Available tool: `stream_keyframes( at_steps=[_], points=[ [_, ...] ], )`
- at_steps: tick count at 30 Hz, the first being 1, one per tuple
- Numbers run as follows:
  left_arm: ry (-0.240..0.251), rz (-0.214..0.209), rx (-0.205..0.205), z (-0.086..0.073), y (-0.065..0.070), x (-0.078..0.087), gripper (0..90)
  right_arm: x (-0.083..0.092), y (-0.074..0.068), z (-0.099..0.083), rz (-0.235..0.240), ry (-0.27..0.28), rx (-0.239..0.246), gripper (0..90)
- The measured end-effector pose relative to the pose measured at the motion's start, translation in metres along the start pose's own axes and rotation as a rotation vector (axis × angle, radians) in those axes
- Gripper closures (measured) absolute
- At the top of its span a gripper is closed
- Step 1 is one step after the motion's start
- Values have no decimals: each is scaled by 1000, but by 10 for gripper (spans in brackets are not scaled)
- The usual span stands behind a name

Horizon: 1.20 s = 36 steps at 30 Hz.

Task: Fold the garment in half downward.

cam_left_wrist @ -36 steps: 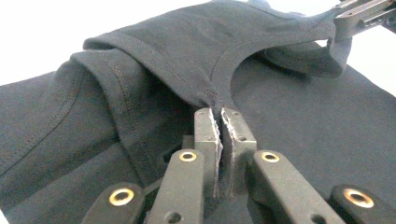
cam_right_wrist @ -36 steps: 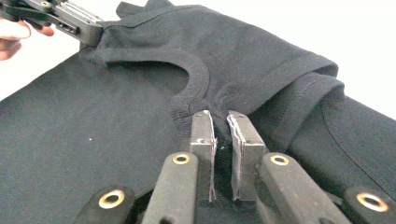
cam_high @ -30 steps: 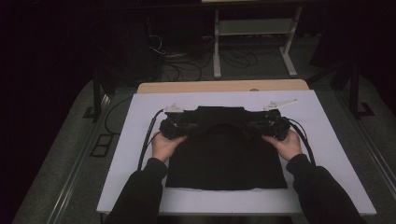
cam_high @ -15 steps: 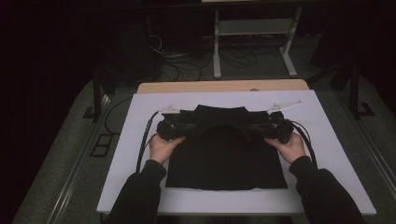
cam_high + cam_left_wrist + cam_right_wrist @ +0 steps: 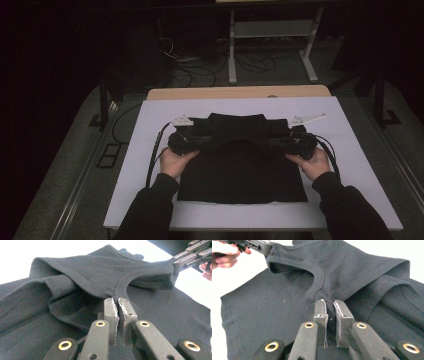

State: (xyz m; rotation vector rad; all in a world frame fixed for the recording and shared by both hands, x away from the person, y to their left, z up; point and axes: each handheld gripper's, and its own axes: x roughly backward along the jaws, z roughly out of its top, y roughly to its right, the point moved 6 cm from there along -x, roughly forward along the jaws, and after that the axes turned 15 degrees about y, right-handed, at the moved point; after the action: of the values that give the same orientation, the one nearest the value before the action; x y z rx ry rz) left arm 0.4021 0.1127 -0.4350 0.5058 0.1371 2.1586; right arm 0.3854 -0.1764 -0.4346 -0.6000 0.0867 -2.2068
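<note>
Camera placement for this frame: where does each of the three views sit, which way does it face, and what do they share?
High view: above the near table edge, facing forward and down on the white table; sleeves, both hands show.
Left gripper view: rides the left gripper, along shut jaws pinching the black cotton T-shirt; right gripper at top right.
Right gripper view: rides the right gripper, along shut jaws; opposite hand at top left.
Shared: the T-shirt.

No legible text, label, brand mark, number or sign found in any view. Black garment point(image 5: 82, 272): plain fabric, stitching only, no tag readable. White surface point(image 5: 350, 150): unmarked.
</note>
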Motion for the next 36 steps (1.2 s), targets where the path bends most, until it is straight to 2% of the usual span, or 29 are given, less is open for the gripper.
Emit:
stream_keyframes(
  at_steps=[3, 9, 12, 14, 24, 29, 36],
  points=[
    [-6, 6, -14, -2, 3, 3, 842, 3, -3, -3, 4, -1, 2, 801],
    [-9, 13, -2, -7, 6, 12, 842, 8, -8, -9, 10, -11, 0, 801],
    [-21, 2, 2, -10, 9, 14, 842, 10, -12, -10, 19, -9, 1, 801],
    [-34, -4, -11, -12, 12, 15, 842, 12, -14, -11, 17, -8, -1, 801],
    [-25, -17, -20, -14, 24, 27, 842, 20, -19, -17, 36, -17, -17, 803],
    [-37, -21, -12, -18, 26, 30, 842, 24, -24, -20, 50, -21, -17, 803],
    [-54, -38, -22, -24, 33, 31, 842, 26, -31, -25, 65, -38, -15, 803]
  ],
)
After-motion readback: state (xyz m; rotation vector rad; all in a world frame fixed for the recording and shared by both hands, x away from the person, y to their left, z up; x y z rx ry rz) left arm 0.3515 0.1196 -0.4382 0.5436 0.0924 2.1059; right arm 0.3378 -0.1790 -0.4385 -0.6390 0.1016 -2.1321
